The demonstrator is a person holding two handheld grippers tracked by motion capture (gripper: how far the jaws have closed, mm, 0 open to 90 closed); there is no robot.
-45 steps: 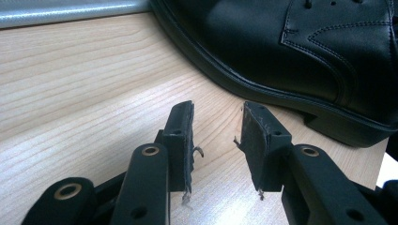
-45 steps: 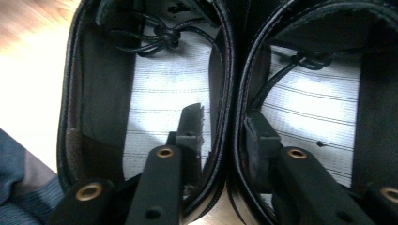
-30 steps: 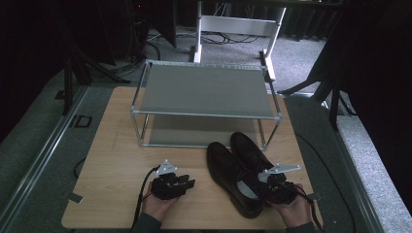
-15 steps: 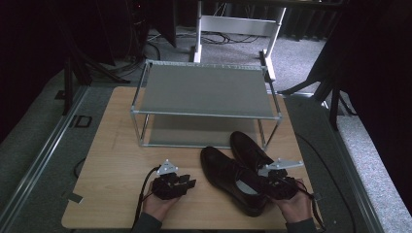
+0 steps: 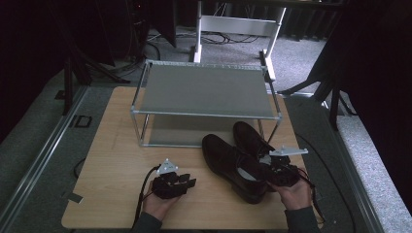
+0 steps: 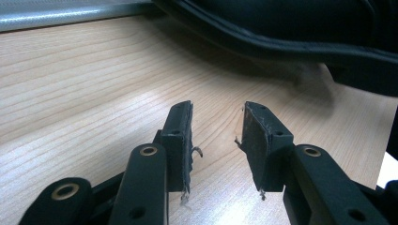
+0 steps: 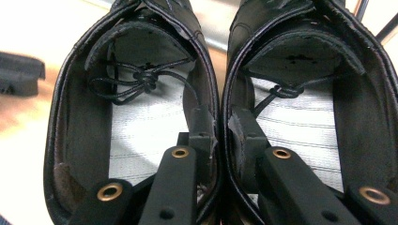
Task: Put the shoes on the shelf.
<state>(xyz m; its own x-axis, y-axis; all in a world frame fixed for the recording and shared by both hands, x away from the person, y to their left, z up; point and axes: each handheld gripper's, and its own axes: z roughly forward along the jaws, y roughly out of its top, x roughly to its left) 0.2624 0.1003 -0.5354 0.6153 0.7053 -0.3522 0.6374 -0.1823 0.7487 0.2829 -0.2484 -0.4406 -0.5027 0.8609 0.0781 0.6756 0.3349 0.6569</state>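
right gripper (image 7: 220, 126) pinching inner walls of both black shoes (image 5: 233, 162) together, near table's (image 5: 116, 160) front-right edge, left gripper (image 6: 216, 136) apart and empty, bare wood around, rack (image 5: 204, 92) behind, shoe toes cropped

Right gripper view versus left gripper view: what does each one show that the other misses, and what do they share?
The right gripper view looks into both shoes: the left shoe and the right shoe, with pale insoles and knotted laces, and the right tongs pinching the two inner walls together, one jaw inside each shoe.

The left gripper view shows the left tongs open, holding nothing, low over the table, and a silver shelf edge.

Shared: black shoe leather and the wooden table.
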